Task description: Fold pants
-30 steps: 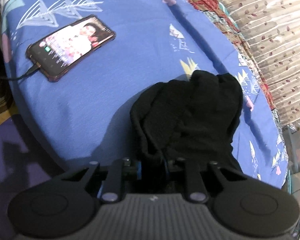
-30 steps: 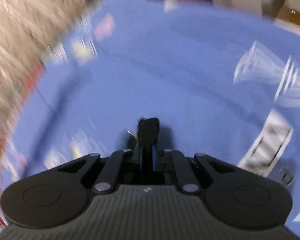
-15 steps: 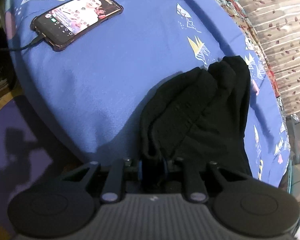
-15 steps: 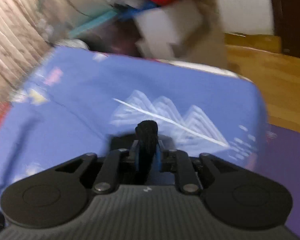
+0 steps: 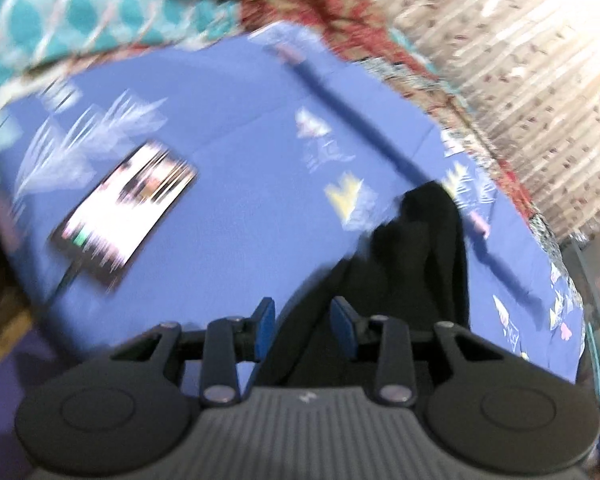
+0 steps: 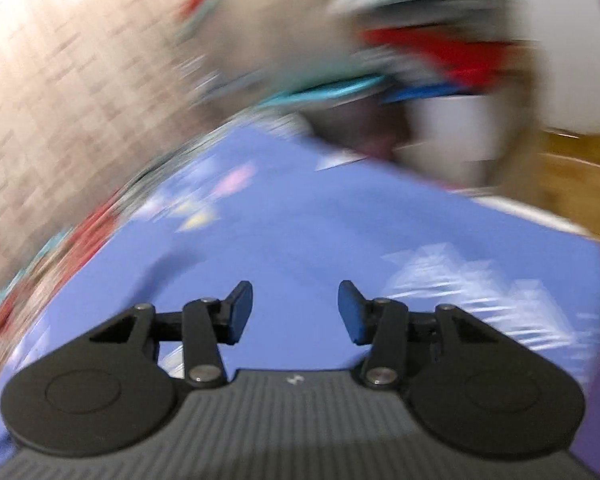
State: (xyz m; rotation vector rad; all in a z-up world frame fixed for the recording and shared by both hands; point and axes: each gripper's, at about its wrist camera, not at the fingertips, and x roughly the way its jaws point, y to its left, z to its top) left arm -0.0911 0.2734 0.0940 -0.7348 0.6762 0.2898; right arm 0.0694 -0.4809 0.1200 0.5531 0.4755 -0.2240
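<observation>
The black pants [image 5: 420,264] lie in a folded bundle on the blue printed bedsheet [image 5: 236,184], toward its right side. My left gripper [image 5: 304,330] hovers just in front of the bundle's near end. Its jaws are opening, and its blue pads [image 5: 265,326] stand apart with black cloth showing loosely between them. In the right wrist view my right gripper [image 6: 296,312] is over bare blue bedsheet [image 6: 300,216]. Its jaws are opening too, with nothing between them. Both views are motion-blurred.
A lit phone [image 5: 128,212] with a cable lies on the sheet's left part. Teal and red patterned bedding [image 5: 324,4] and a beige curtain [image 5: 532,80] border the far side. Beyond the bed's end are a pile of clutter [image 6: 440,64] and wooden floor [image 6: 572,168].
Both grippers were shut on black cloth; both have let it go, opened and risen. The right view no longer shows any cloth between its pads.
</observation>
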